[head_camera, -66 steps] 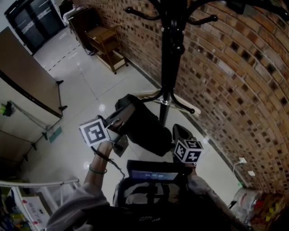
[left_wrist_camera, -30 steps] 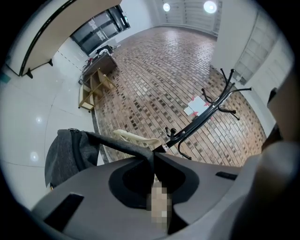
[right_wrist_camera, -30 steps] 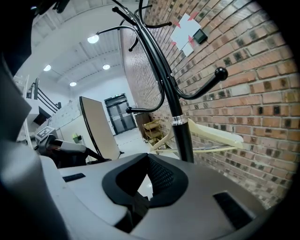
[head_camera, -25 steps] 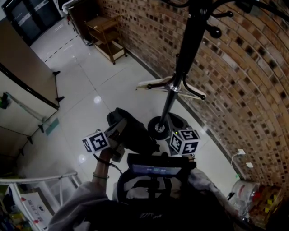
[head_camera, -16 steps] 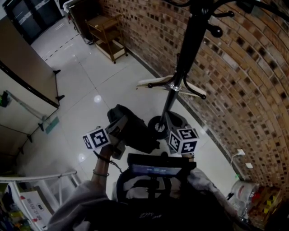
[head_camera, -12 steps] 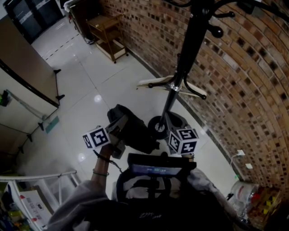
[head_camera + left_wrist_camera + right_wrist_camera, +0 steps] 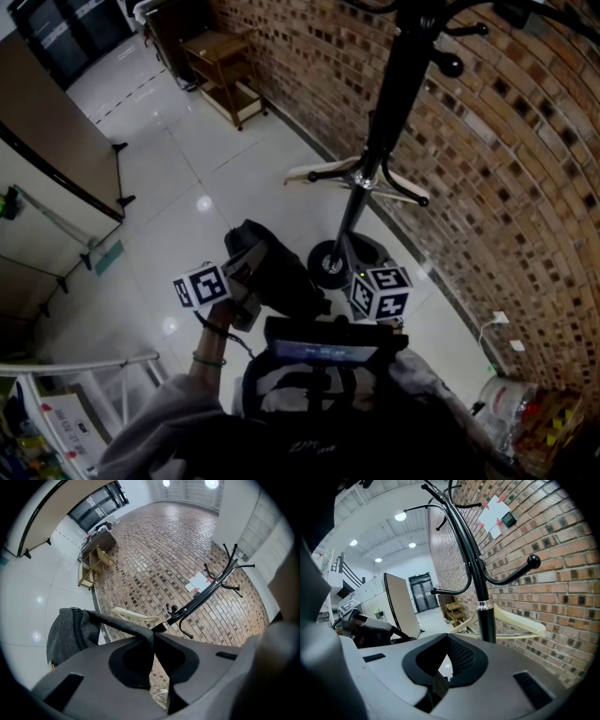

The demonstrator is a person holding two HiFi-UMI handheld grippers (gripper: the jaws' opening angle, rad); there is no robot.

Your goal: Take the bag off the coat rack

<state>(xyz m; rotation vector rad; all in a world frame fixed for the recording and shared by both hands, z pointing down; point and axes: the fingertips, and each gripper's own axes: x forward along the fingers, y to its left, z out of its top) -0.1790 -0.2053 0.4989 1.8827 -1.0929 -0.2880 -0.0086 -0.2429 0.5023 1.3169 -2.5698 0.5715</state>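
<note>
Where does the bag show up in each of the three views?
Head view: the bag is at lower centre, just left of the rack's base.
Left gripper view: at lower left, with its strap pinched in the left gripper.
Right gripper view: a dark shape at mid-left is probably it.
Shared landmark: the black coat rack.

A wooden shelf trolley (image 7: 221, 73) is standing against the brick wall (image 7: 525, 206); lights are reflecting off the glossy white floor (image 7: 164, 155) beside a tan partition (image 7: 42, 122).
</note>
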